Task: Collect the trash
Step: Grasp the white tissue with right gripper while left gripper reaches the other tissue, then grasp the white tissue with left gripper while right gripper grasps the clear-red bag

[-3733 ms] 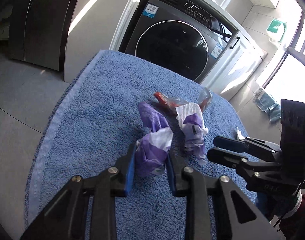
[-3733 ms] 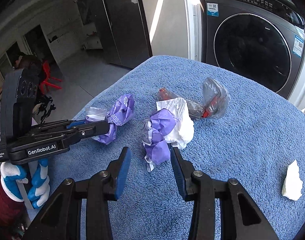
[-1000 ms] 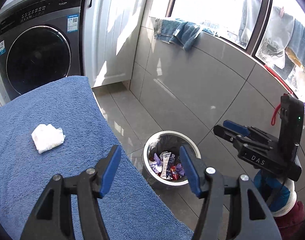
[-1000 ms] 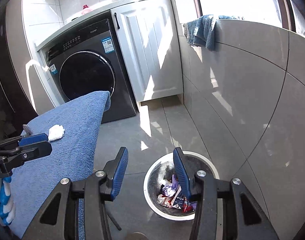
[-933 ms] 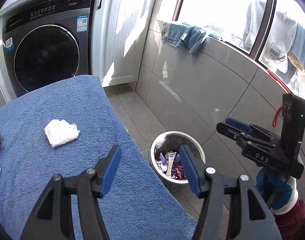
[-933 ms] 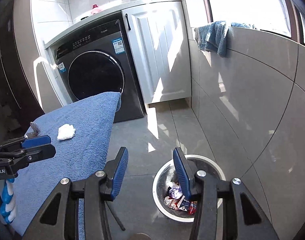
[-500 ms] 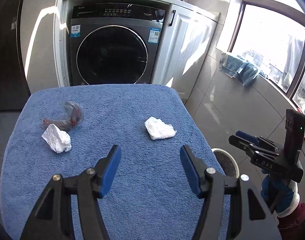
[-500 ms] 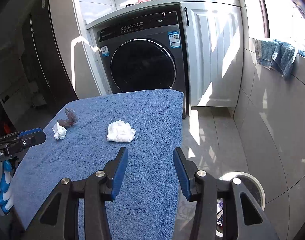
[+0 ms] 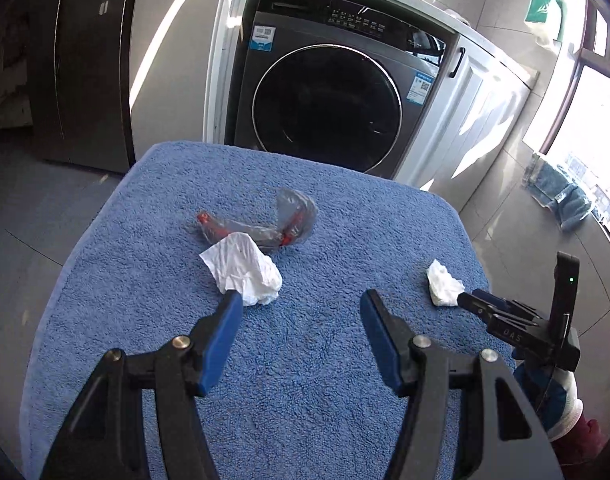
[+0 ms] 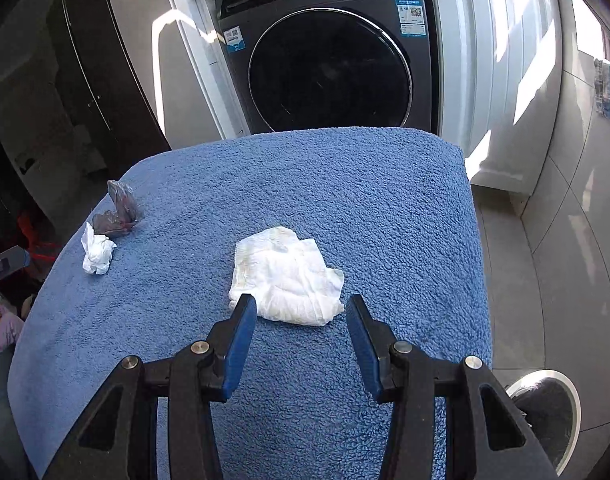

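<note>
Three pieces of trash lie on the blue towel-covered table [image 9: 153, 208]. A crumpled white tissue [image 9: 245, 268] lies just ahead of the left finger of my open, empty left gripper [image 9: 301, 308]. A clear plastic wrapper with red bits [image 9: 273, 220] lies behind it. A second white tissue [image 10: 287, 276] lies right in front of my open, empty right gripper [image 10: 301, 310], between its fingertips' line. That tissue also shows in the left wrist view [image 9: 443, 288], with the right gripper's tips [image 9: 471, 302] beside it.
A dark front-loading washing machine [image 9: 329, 100] stands behind the table, white cabinets [image 10: 505, 60] to its right. The rim of a metal trash bin [image 10: 545, 408] shows on the tiled floor at the table's right. A blue cloth [image 9: 561, 196] hangs by the window.
Both grippers dropped their purple wrappers into the bin, then swung back to the table. Since half a second ago both have moved closer to the tissues.
</note>
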Motion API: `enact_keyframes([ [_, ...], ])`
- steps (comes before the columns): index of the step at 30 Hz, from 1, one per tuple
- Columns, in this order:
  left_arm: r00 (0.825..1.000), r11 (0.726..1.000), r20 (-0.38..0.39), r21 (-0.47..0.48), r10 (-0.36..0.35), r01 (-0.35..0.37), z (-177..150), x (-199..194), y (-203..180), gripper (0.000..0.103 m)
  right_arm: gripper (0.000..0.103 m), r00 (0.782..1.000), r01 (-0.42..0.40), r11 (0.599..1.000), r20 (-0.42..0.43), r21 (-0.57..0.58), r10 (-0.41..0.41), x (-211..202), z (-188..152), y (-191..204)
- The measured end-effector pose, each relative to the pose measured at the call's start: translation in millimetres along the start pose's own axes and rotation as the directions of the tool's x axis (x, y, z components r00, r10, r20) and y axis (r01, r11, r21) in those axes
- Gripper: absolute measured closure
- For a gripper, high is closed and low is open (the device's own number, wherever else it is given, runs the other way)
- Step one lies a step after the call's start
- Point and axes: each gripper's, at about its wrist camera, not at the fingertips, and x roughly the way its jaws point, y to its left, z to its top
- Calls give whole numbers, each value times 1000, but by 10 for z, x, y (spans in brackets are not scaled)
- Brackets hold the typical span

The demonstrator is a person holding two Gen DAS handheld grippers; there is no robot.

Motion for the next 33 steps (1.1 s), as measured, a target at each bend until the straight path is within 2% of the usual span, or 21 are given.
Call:
enact_keyframes([
  [2, 1000, 1000, -4, -10, 4, -4, 2, 28, 48, 44, 65, 1000, -4, 1000, -18, -4, 4, 77, -11, 0],
  [6, 1000, 1000, -7, -21, 9, -10, -3, 69, 100, 44, 90, 1000, -3, 1000, -25, -28, 3, 92, -20, 26],
  [10, 1000, 999, -5, -30, 9, -9, 9, 57, 121, 44, 97, 1000, -24, 999, -11, -20, 24, 56, -25, 13],
  [19, 1000, 1000, 8, -24, 13, -13, 4, -15, 85, 44, 98, 997, -60, 998, 53, -22, 61, -277, -42, 22],
  [27, 1000, 1000, 14, -10, 4, -4, -18, -60, -27, 44, 98, 993, -62, 998, 96, -16, 63, -575, -70, -33],
  [33, 999, 1000, 35, 15, 12, -12, 33, -173, -52, 44, 98, 985, -133, 989, 101, -69, 139, -794, -171, 185],
])
